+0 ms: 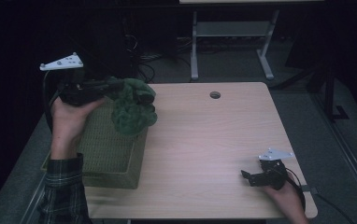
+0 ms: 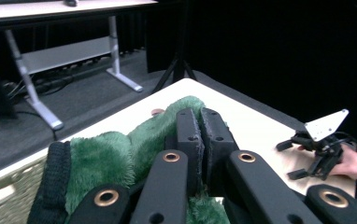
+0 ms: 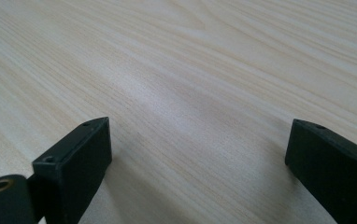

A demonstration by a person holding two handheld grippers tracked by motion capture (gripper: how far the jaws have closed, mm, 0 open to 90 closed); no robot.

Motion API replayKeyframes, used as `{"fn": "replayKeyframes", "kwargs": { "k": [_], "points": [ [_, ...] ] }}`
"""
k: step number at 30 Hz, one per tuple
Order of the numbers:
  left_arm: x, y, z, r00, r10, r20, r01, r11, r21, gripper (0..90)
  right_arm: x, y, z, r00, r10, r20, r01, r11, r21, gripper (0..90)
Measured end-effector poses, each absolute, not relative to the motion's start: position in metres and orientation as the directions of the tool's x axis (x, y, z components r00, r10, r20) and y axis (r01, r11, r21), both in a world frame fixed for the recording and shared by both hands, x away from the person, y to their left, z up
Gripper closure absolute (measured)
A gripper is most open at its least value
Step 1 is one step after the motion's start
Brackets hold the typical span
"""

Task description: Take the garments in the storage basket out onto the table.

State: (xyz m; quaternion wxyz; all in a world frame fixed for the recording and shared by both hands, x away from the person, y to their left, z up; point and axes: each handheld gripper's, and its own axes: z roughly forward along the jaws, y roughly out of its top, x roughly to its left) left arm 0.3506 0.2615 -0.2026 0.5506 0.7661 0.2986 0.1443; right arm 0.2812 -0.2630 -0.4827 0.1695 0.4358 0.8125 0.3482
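- The left gripper point(image 1: 141, 98), jaws clamped together on a fold of a green plush cloth point(image 1: 132, 112), holds the fabric in the air over the far right corner of a woven basket point(image 1: 111, 161) at the left end of the table point(image 1: 214, 140); the cloth hangs from the jaws and droops past the basket's rim.
- The step in hand looks like carrying the cloth out of the basket and toward the bare tabletop, though the pictures cannot rule out the opposite trip.
- The next move, as I judge it, calls for keeping the pinch firm, since only a thin fold sits between the jaws, and for getting the hanging bulk clear of the rim before it swings sideways.
- The right gripper point(image 1: 256, 178) waits at the near right edge of the table, jaws wide apart with nothing between them, well apart from the cloth.
- The left gripper view adds what the high view blurs: the two pads meet face to face with green pile point(image 2: 106, 158) bunched left of and below them, and a dark knitted edge point(image 2: 50, 182) runs along the cloth's left side.
- The right gripper view shows plain wood grain point(image 3: 190, 84) ahead of its spread jaws.
- The high view alone ties cloth, basket and both hands together.
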Motion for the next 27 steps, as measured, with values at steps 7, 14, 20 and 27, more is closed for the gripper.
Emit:
{"fn": "replayKeyframes", "kwargs": {
  "k": [7,14,20,27],
  "points": [
    [0.351,0.233,-0.201,0.820,0.563,-0.104,0.273,-0.226,0.935,87.7,0.281,-0.263,-0.483,-0.564,0.825,0.027,0.589,0.380,0.713,6.9],
    [0.354,0.200,-0.205,0.853,0.511,-0.108,0.263,-0.242,0.934,87.7,0.281,-0.263,-0.483,-0.565,0.825,0.026,0.589,0.381,0.713,6.9],
    [0.356,0.171,-0.215,0.876,0.467,-0.118,0.260,-0.253,0.932,87.6,0.281,-0.263,-0.483,-0.565,0.825,0.026,0.589,0.381,0.713,6.8],
    [0.357,0.139,-0.231,0.895,0.428,-0.128,0.256,-0.256,0.932,87.6,0.281,-0.263,-0.483,-0.564,0.825,0.027,0.590,0.379,0.713,6.9]
  ]
}}
